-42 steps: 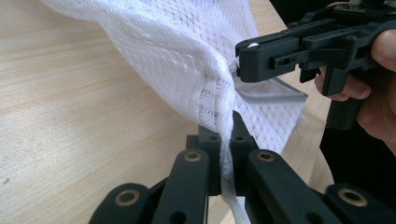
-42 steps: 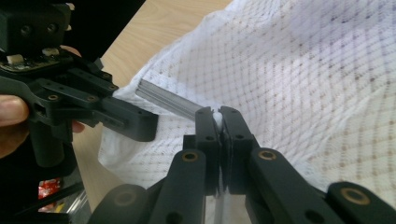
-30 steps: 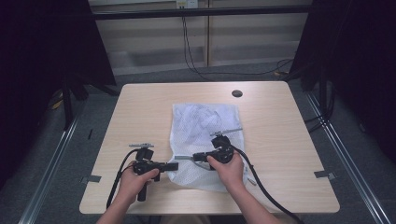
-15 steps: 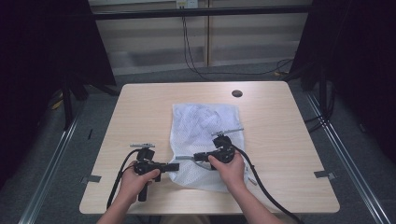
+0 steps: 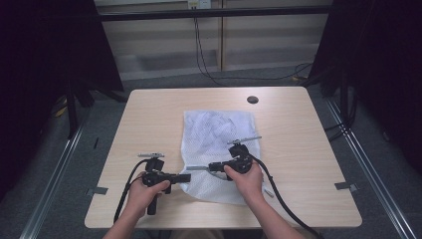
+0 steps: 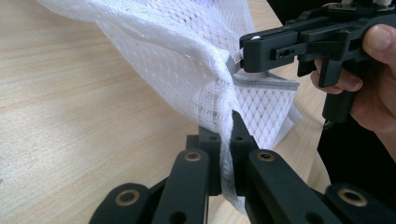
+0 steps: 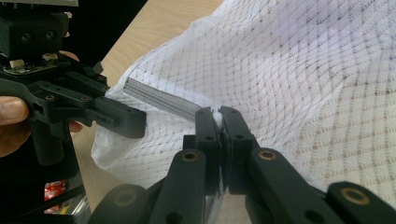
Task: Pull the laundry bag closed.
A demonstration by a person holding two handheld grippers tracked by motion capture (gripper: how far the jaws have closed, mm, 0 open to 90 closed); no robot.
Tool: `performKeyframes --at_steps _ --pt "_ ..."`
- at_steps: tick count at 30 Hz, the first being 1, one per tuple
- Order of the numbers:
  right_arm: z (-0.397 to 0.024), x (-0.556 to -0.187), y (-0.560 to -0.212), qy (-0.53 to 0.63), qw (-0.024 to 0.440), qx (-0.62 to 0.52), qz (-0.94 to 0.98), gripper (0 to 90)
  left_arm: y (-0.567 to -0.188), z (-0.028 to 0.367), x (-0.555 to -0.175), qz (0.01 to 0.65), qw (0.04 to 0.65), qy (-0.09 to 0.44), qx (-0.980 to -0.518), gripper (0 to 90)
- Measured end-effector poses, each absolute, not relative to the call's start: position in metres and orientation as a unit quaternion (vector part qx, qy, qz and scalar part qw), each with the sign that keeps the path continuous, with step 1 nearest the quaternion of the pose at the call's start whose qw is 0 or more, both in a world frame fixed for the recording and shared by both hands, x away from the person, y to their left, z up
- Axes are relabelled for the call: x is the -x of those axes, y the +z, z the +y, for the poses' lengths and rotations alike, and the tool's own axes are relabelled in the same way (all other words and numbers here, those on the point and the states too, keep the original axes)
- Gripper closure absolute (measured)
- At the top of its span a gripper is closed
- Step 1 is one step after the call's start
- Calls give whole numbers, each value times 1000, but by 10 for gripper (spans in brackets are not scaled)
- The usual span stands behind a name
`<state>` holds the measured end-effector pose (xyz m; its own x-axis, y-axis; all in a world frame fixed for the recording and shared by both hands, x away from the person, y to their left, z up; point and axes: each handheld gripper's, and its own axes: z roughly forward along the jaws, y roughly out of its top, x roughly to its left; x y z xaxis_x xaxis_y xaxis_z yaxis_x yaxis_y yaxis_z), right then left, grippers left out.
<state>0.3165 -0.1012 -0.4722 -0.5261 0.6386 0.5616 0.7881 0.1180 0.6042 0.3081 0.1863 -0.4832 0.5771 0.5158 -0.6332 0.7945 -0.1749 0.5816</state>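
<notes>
Two grips already made on the white mesh bag [image 5: 219, 149], lying mid-counter [image 5: 308, 149] with its near left corner lifted. Left gripper [image 6: 223, 140] clamped shut on the mesh edge; right gripper [image 7: 219, 122] pinched shut by the grey zipper [image 7: 161, 101]. Probably still left: pulling the zipper along.

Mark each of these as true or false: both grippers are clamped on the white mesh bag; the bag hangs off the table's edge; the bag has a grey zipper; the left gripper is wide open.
1. Both the left gripper and the right gripper are clamped on the white mesh bag. True.
2. The bag hangs off the table. False: it lies wholly on the tabletop.
3. The bag has a grey zipper. True.
4. The left gripper is wide open. False: its jaws are shut on mesh.
</notes>
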Motion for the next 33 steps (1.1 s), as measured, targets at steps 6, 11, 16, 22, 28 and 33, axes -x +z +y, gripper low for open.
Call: performKeyframes --at_steps 6,11,16,22,28,33 --pt "-104 -316 -472 -459 78 480 -744 870 -483 189 -309 436 473 -146 -751 887" --pt "-110 -315 -471 -459 80 481 -743 870 -484 191 -309 437 474 -145 -751 886" --pt "-113 -314 -469 -462 81 474 -745 869 -484 190 -307 438 473 -145 -751 886" --pt "-115 -312 -470 -465 86 466 -747 869 -485 189 -305 438 471 -145 -752 886" --pt "-118 -312 -471 -471 93 464 -744 869 -484 188 -304 437 471 -142 -753 886" --pt "-123 -309 -470 -474 89 460 -745 869 -484 185 -305 433 473 -146 -753 886"
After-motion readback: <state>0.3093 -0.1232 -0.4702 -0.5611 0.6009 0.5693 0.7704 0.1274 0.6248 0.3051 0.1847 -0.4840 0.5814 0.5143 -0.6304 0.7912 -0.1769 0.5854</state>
